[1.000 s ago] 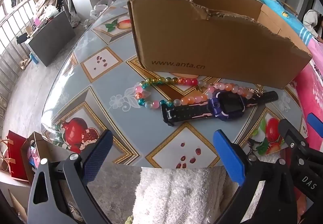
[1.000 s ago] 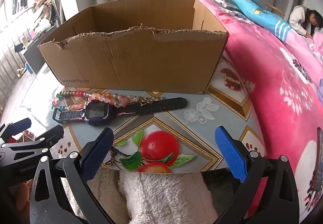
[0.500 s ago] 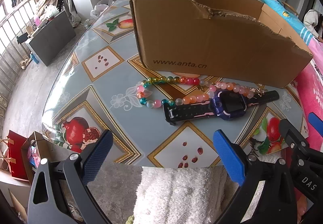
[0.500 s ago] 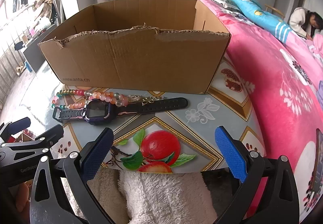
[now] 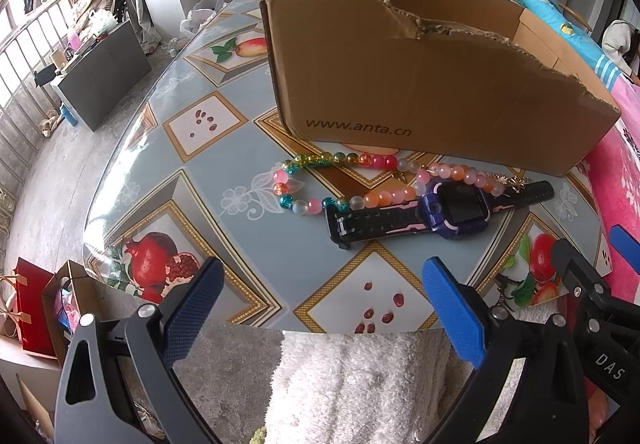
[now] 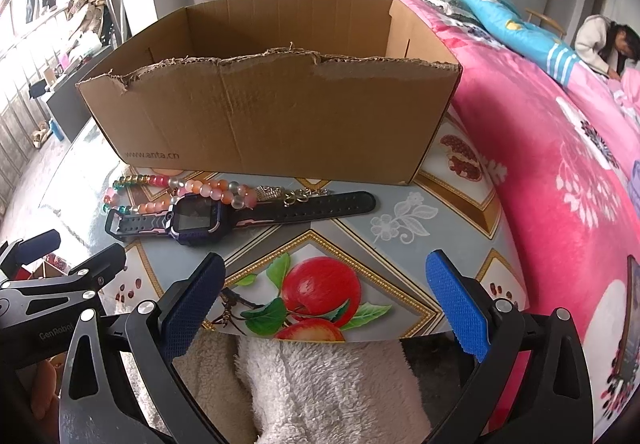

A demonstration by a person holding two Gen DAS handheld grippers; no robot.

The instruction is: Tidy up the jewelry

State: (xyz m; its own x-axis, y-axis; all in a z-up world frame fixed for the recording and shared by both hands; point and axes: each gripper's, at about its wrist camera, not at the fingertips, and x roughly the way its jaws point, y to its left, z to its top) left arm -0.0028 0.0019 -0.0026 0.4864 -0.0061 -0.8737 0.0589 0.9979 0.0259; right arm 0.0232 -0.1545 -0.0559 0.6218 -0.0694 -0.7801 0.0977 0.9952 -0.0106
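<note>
Left wrist view first, biggest stuff down to smallest. You've got the table [image 5: 188, 180] with its fruit-print cover, and a big cardboard box [image 5: 400, 84] with a torn front rim sitting toward the back of it, open top. Looks empty from the right wrist view, though I can't see the floor of it.

Right in front of the box wall lies the purple watch [image 5: 456, 210], strap stretched flat, long axis running left to right across both views. Just behind it, touching the strap, is the bead bracelet [image 5: 320, 180], also strung out sideways, with a little metal charm [image 6: 280, 194] at its right end.

So everything jewelry-wise is straight ahead of both grippers, between them and the box. My read: the watch face sits closer to the left gripper [image 5: 320, 308], which is pretty much lined up under it, while the right gripper [image 6: 326, 304] faces the strap's free end. Since the strap lies crosswise, pinching across its width should be easy enough.

Jaws on both are spread wide, holding nothing, touching nothing, hovering near the table's front edge above something white and fluffy [image 6: 320, 396].
</note>
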